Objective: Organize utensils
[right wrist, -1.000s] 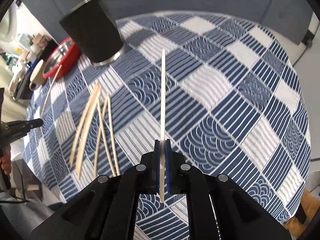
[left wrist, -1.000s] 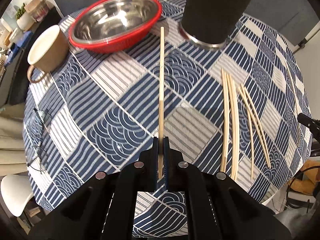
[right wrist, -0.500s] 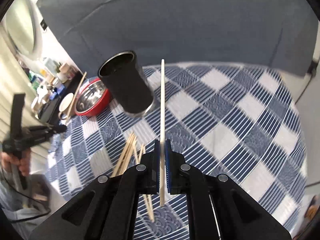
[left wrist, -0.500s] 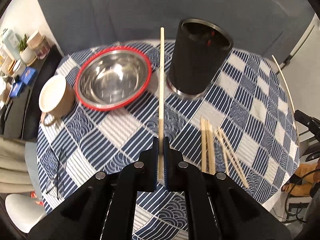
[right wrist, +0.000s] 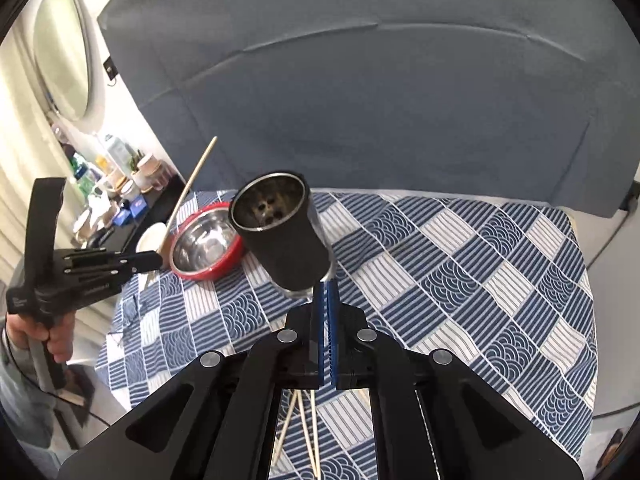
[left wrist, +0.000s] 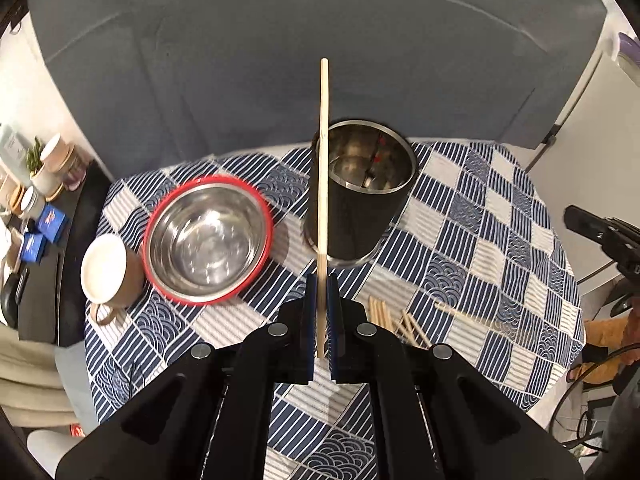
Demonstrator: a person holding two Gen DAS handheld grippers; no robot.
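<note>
1. Plainly, the left gripper (left wrist: 322, 312) is pinching one chopstick (left wrist: 323, 160) low on its length, jaws closed tight on it. The long end is pointing up and away, probably so the tip can be steered into a container.
2. The right gripper (right wrist: 326, 312) is showing its blue pads pressed together. No stick is appearing between them in its own view, so it is looking empty, though a thin sliver hidden there cannot be ruled out.
3. The held stick is crossing in front of the near rim of the black utensil holder (left wrist: 356, 220) in the left view. The holder is standing upright, its steel mouth open – the likely target.
4. The loose chopsticks (left wrist: 384, 316) are lying flat on the patterned tablecloth (left wrist: 480, 240), just right of the left gripper and well short of the holder.
5. The red-rimmed steel bowl (left wrist: 208, 236) is sitting close beside the holder on its left, with the mug (left wrist: 108, 276) touching the bowl's far side, so room is tightest there.
6. The cloth to the right of the holder is lying bare out to the table edge – the freer approach, in all likelihood.
</note>
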